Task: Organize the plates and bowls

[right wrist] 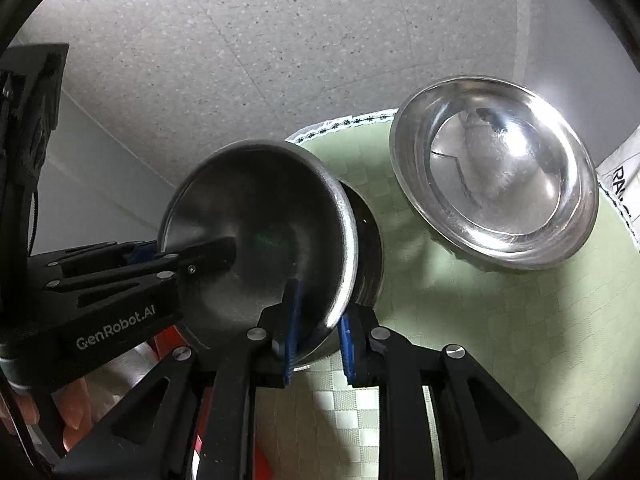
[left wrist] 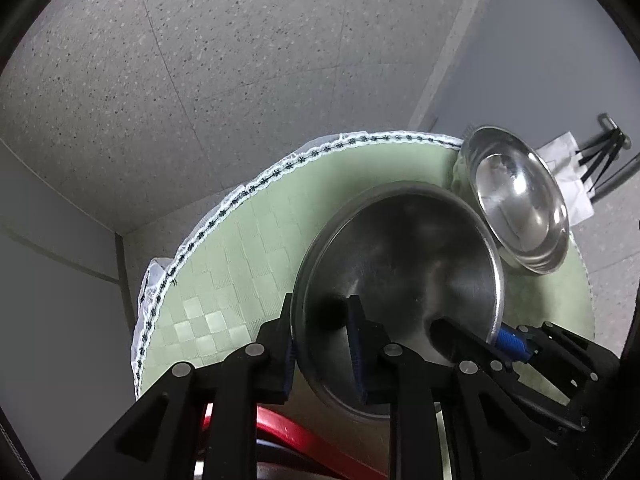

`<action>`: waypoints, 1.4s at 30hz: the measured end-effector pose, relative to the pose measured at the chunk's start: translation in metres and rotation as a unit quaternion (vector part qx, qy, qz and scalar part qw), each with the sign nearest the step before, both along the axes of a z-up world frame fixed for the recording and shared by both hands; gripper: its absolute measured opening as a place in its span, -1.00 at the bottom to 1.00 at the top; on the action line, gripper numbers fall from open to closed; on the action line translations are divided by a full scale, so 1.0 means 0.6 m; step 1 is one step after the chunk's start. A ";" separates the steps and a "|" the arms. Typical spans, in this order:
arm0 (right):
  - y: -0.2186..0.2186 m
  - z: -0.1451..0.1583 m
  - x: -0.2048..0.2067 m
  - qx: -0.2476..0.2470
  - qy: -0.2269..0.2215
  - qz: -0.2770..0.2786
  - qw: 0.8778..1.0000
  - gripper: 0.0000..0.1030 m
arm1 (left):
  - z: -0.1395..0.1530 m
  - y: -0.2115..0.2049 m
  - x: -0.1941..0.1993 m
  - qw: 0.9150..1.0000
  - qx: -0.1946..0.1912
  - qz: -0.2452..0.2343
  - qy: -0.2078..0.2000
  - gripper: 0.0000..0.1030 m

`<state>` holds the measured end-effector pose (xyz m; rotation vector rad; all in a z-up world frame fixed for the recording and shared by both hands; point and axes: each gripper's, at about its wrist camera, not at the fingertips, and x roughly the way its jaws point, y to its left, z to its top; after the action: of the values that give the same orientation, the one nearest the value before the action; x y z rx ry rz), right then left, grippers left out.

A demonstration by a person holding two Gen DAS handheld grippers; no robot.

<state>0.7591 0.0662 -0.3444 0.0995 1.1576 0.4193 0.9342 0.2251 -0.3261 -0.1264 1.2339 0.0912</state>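
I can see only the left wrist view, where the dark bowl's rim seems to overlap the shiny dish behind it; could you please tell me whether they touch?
Observer: No. In the right wrist view a strip of green mat shows between the dark bowl and the shiny dish.
Operator: Thank you. How does the right gripper sit on the bowl?
Observer: The right gripper straddles the near rim, with one finger inside the bowl and one outside.
Operator: And is the bowl deep?
Observer: Its outer wall shows here, dark and tall beneath the rim, so it looks deep.
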 end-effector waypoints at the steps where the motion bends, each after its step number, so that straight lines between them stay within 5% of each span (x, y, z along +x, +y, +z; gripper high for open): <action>1: 0.003 0.002 -0.011 -0.002 0.000 -0.004 1.000 -0.62 | -0.004 -0.003 0.002 1.000 0.003 -0.001 0.000 -0.60; 11: 0.000 0.002 -0.004 -0.008 0.004 -0.031 0.999 -0.59 | -0.031 -0.016 0.011 1.000 0.013 -0.017 0.013 -0.48; 18: -0.007 0.019 -0.008 0.002 -0.005 -0.037 0.999 -0.44 | -0.033 -0.009 0.015 1.000 0.010 -0.010 0.002 0.01; 22: -0.027 0.037 -0.017 0.011 -0.010 -0.057 0.998 0.02 | -0.020 -0.002 0.011 1.000 0.008 -0.003 -0.016 0.38; 25: -0.044 0.050 -0.025 0.016 -0.022 -0.075 0.997 0.37 | -0.017 0.002 0.009 1.000 0.004 0.000 -0.020 0.45; 32: -0.044 0.012 -0.017 0.005 0.011 -0.082 0.997 0.44 | -0.039 0.003 0.021 1.000 0.013 0.009 0.011 0.45; 36: -0.039 -0.027 0.006 0.018 0.038 -0.082 0.996 0.41 | -0.063 0.011 0.035 0.999 0.018 0.024 0.041 0.30; 37: -0.038 -0.034 0.010 0.015 0.041 -0.083 0.996 0.38 | -0.070 0.010 0.040 0.999 0.009 0.023 0.048 0.14; 42: -0.035 -0.059 0.026 0.079 0.065 -0.068 0.992 -0.32 | -0.075 -0.005 0.047 0.998 -0.025 0.008 0.051 -0.41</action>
<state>0.7750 0.0450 -0.3799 0.3455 1.2358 0.3883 0.9623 0.2223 -0.3712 -0.1777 1.3386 0.0817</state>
